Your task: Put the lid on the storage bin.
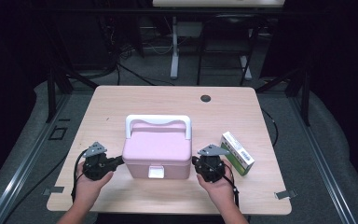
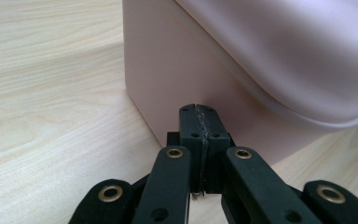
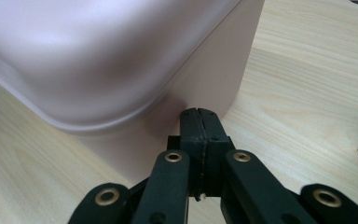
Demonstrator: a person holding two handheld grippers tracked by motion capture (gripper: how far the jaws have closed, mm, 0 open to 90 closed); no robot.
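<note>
Presently:
- Pink plastic storage box with a white carry handle (image 1: 157,148): stands mid-desk, lid down, white front latch (image 1: 156,172) apparently fastened; nothing opened or lifted yet.
- Left claw (image 1: 120,160): jaws closed on nothing, tips at the box's left wall.
- Right claw (image 1: 195,161): jaws closed, empty, tips at the right wall.
- Green-and-white cardboard carton (image 1: 237,153): lies on the light wooden desk (image 1: 121,102), just right of the box, untouched.
- Judged: work barely begun; box handling remains.
</note>
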